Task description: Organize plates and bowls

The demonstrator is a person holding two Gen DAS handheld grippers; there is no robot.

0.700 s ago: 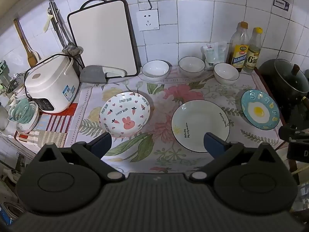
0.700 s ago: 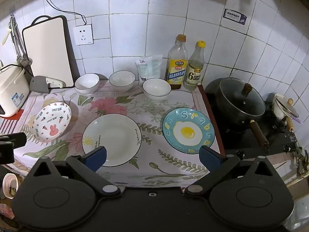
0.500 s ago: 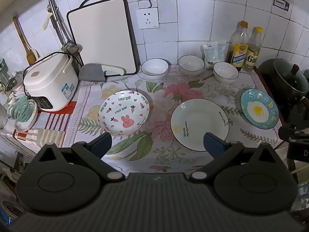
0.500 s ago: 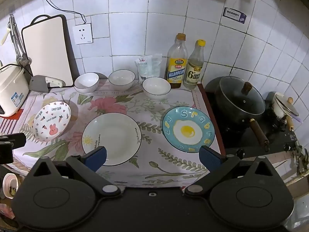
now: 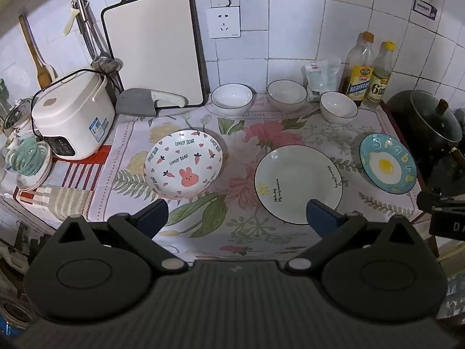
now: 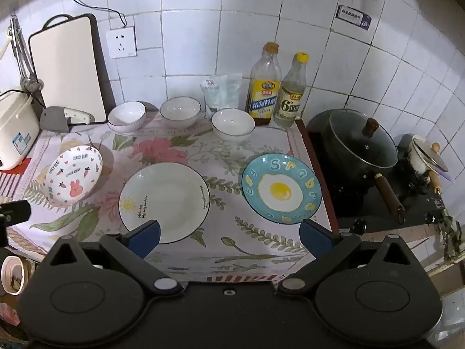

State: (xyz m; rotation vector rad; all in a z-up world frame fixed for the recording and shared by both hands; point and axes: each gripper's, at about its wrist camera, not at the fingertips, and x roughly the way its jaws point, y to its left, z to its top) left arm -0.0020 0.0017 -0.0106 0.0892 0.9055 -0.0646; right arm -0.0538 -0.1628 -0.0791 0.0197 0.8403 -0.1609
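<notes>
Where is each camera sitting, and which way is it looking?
Left wrist: on the left gripper, above the counter's front edge, facing the tiled wall; centred on the bunny plate; its open fingers show.
Right wrist: on the right gripper, further right, same facing; centred on the egg plate; its open fingers show.
Shared: the white plate, three bowls, both bottles.

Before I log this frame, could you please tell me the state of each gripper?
Left gripper: open, holding nothing.
Right gripper: open, holding nothing.
</notes>
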